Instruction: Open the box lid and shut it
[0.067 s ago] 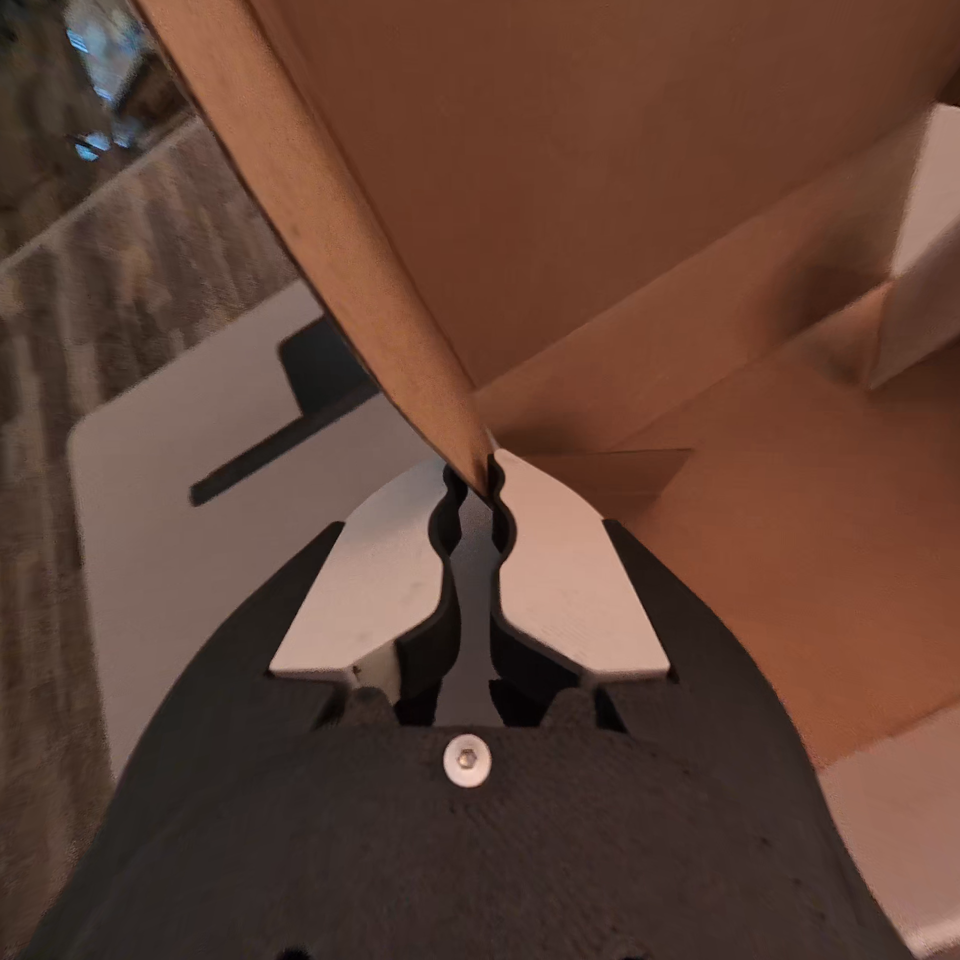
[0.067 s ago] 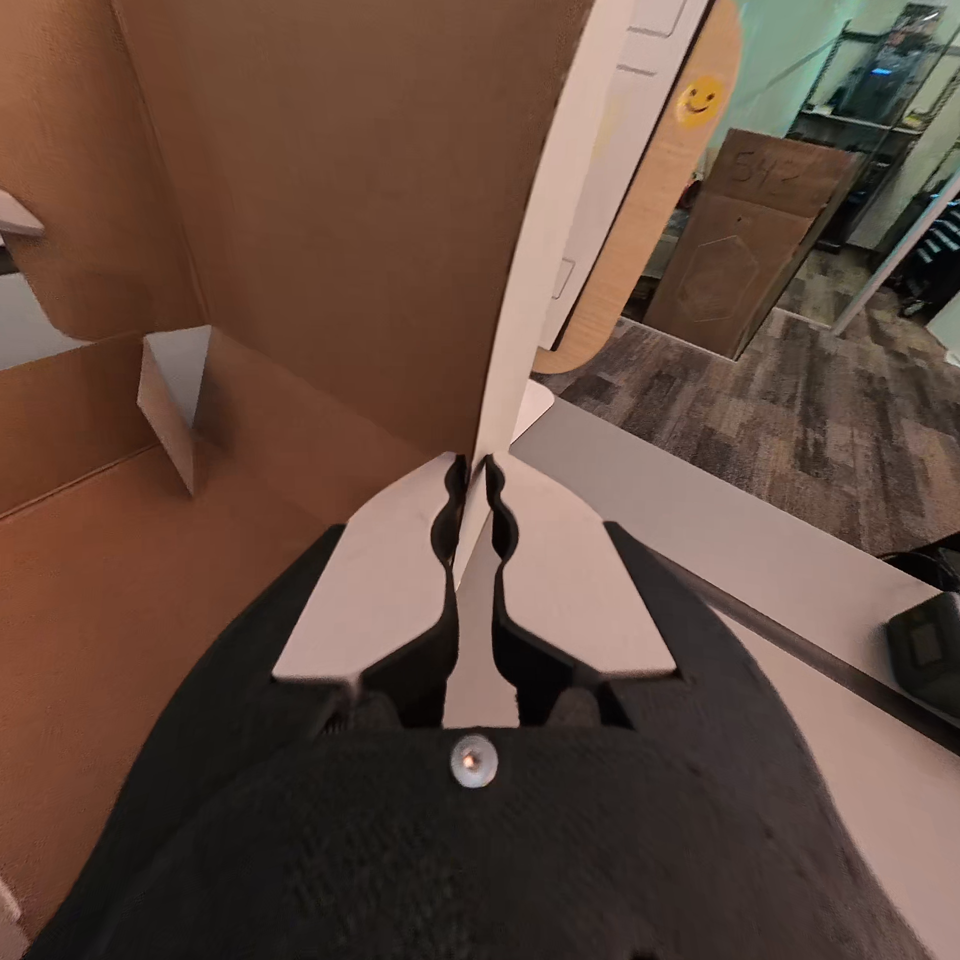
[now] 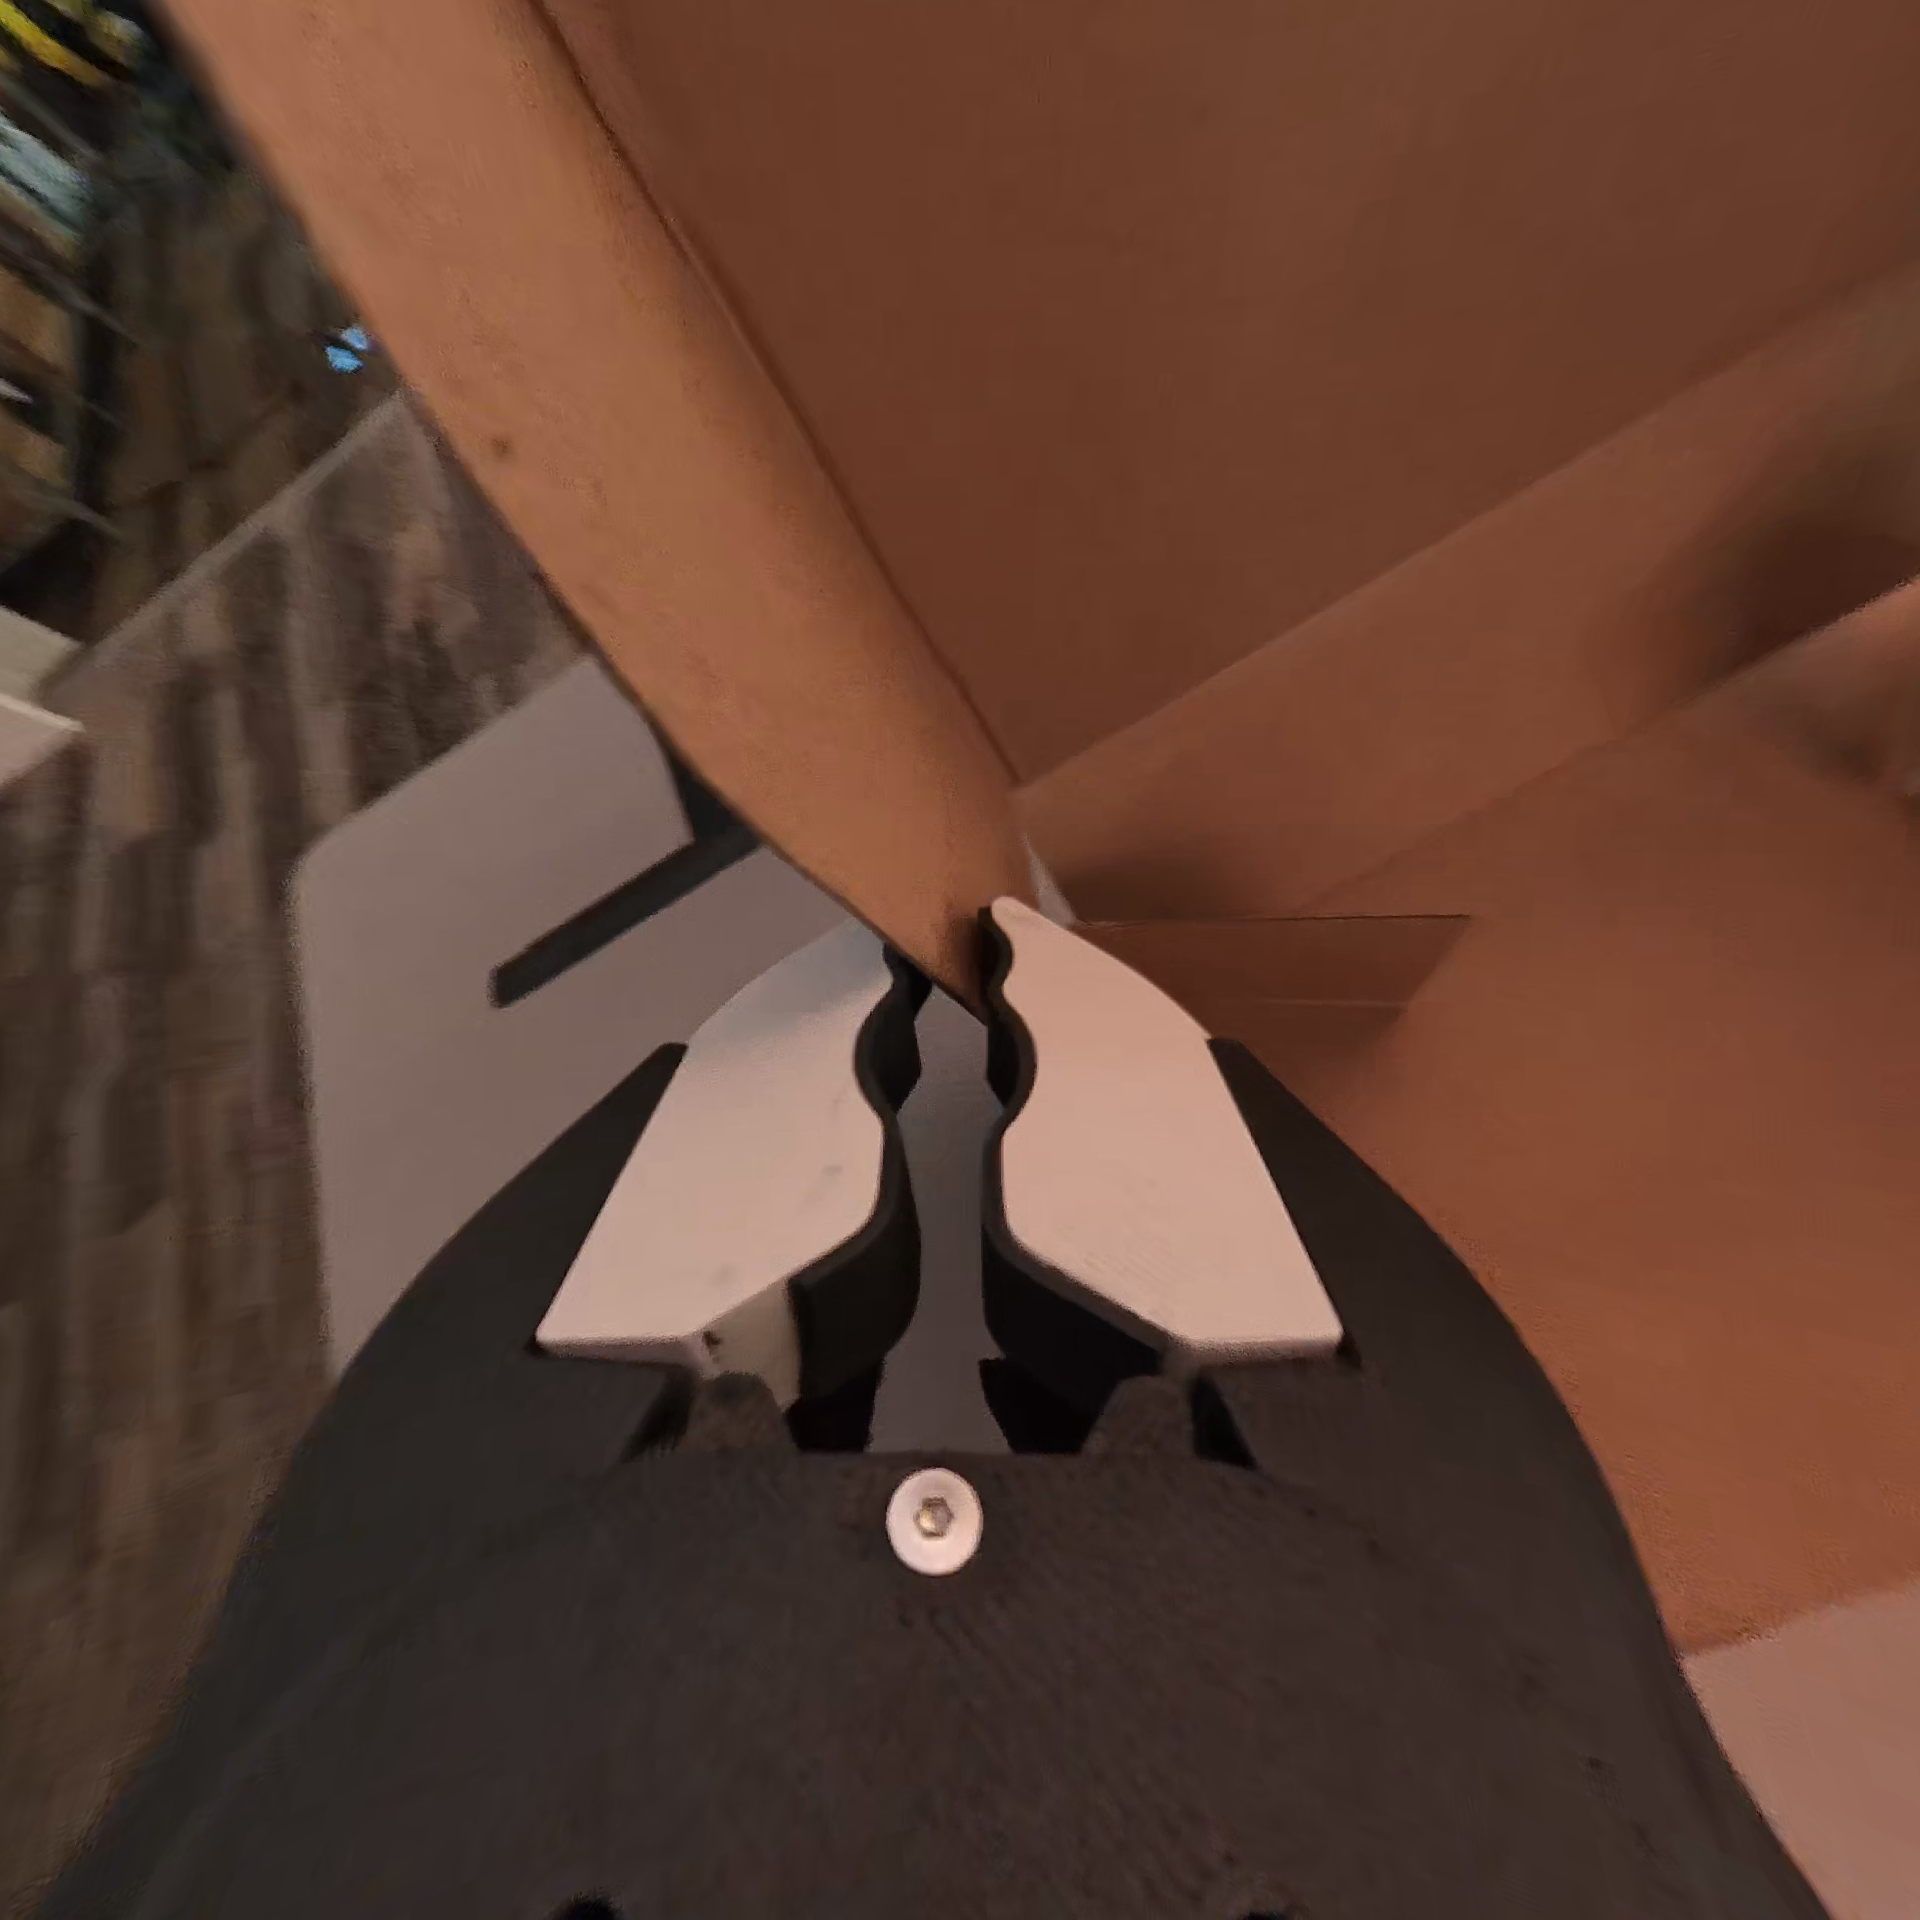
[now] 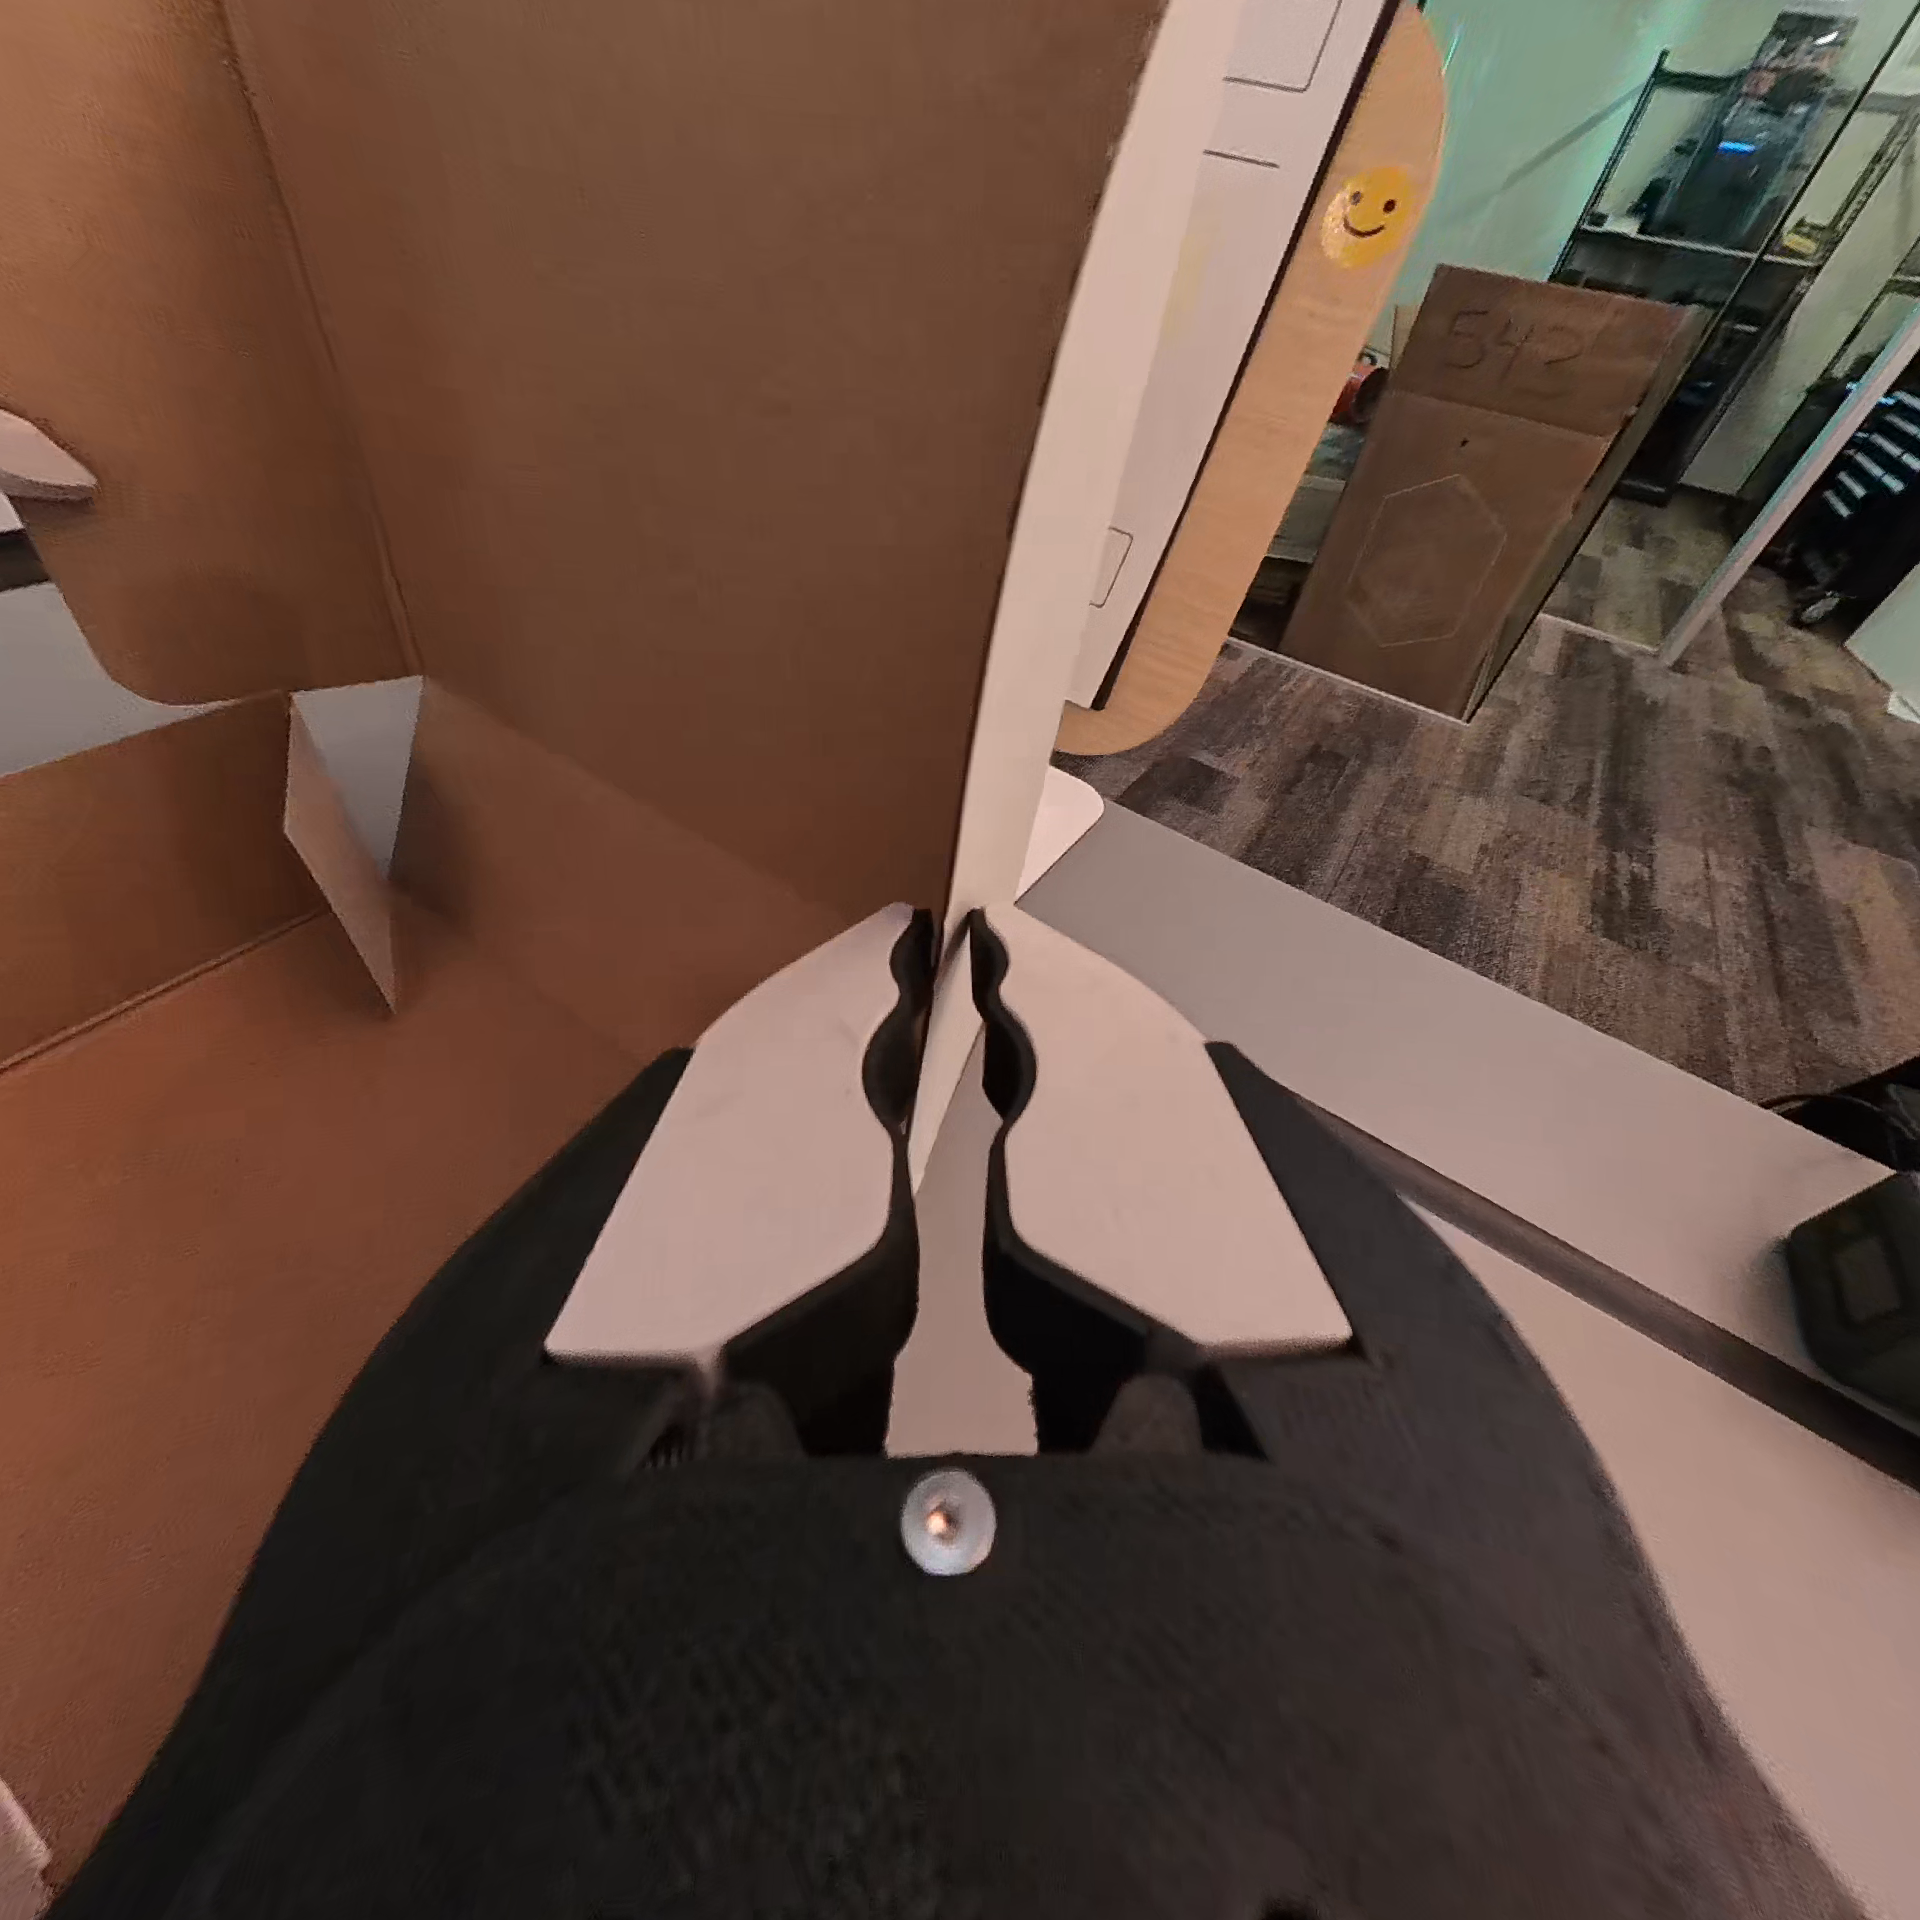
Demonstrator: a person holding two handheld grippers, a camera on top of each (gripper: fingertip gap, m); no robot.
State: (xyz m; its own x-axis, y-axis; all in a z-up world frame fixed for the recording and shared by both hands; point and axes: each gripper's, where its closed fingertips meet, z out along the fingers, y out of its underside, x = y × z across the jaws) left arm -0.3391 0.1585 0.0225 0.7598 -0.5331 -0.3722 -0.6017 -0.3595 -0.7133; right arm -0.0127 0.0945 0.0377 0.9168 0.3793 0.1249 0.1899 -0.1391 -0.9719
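Note:
A shallow cardboard box, brown inside and white outside, lies open on a white table. Its lid (image 3: 1143,364) is raised and tilts over the box floor (image 3: 1558,1195). My left gripper (image 3: 951,940) is shut on the lid's left front corner. In the right wrist view the lid (image 4: 675,416) stands nearly upright above the box floor (image 4: 260,1195). My right gripper (image 4: 943,925) is shut on the lid's right front edge, its white outer face towards the right finger. A folded corner flap (image 4: 348,821) stands at the box's back wall.
The white table (image 4: 1351,1039) runs to the right of the box, with a black device (image 4: 1860,1283) near its right edge. A dark slot (image 3: 613,925) crosses the table left of the box. Grey patterned carpet (image 4: 1558,779) and leaning cardboard sheets (image 4: 1455,499) lie beyond.
The left view has tilted and blurred, with the lid swung a little lower over the box. The right gripper's hold looks the same.

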